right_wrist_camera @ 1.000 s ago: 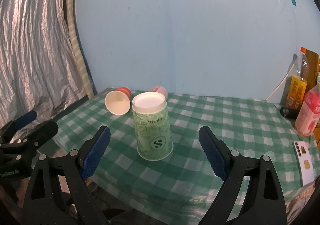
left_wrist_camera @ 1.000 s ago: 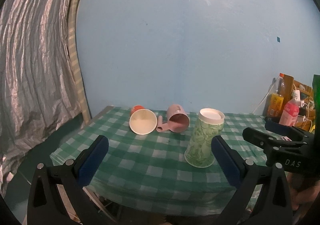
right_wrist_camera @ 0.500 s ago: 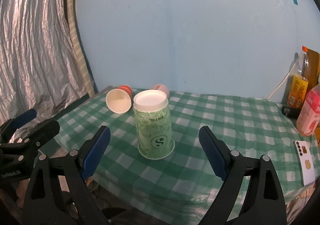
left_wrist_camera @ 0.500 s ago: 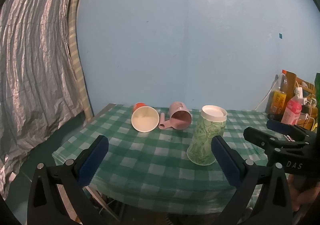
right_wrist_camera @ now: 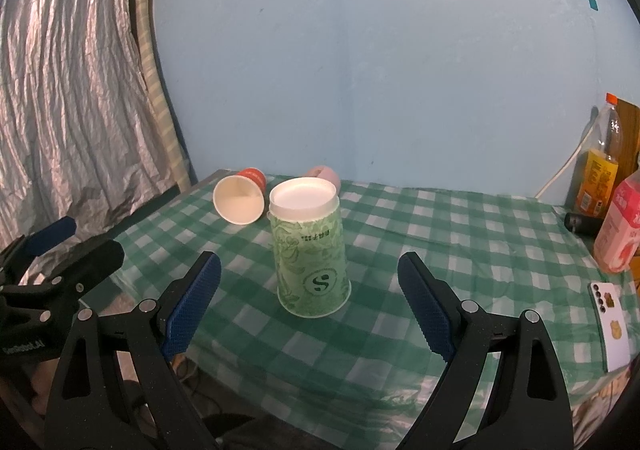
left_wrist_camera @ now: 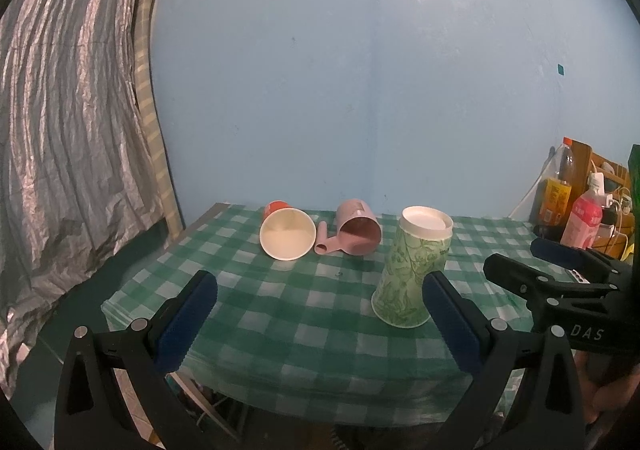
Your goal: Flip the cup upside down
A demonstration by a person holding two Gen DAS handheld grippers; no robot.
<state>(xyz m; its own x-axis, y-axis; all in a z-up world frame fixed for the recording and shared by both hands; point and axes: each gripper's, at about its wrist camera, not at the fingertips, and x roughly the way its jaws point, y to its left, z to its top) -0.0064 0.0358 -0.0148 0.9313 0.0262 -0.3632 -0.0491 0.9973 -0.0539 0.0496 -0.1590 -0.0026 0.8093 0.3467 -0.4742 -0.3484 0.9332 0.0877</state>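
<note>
A green patterned paper cup (right_wrist_camera: 310, 250) stands upside down, rim on the checked tablecloth (right_wrist_camera: 460, 250), white base up. It also shows in the left wrist view (left_wrist_camera: 416, 270). My right gripper (right_wrist_camera: 310, 296) is open and empty, held back from the cup near the table's front edge. My left gripper (left_wrist_camera: 318, 314) is open and empty, to the left of the cup. An orange paper cup (left_wrist_camera: 287, 228) and a pink mug (left_wrist_camera: 357, 232) lie on their sides at the back, mouths toward me.
Drink bottles (right_wrist_camera: 600, 182) and a pink bottle (right_wrist_camera: 618, 226) stand at the right edge, with a white phone (right_wrist_camera: 610, 324) lying near the front right corner. A silver foil curtain (left_wrist_camera: 60, 130) hangs on the left. A blue wall is behind the table.
Both grippers have drawn back a little from the table and stayed open. The green cup has not moved.
</note>
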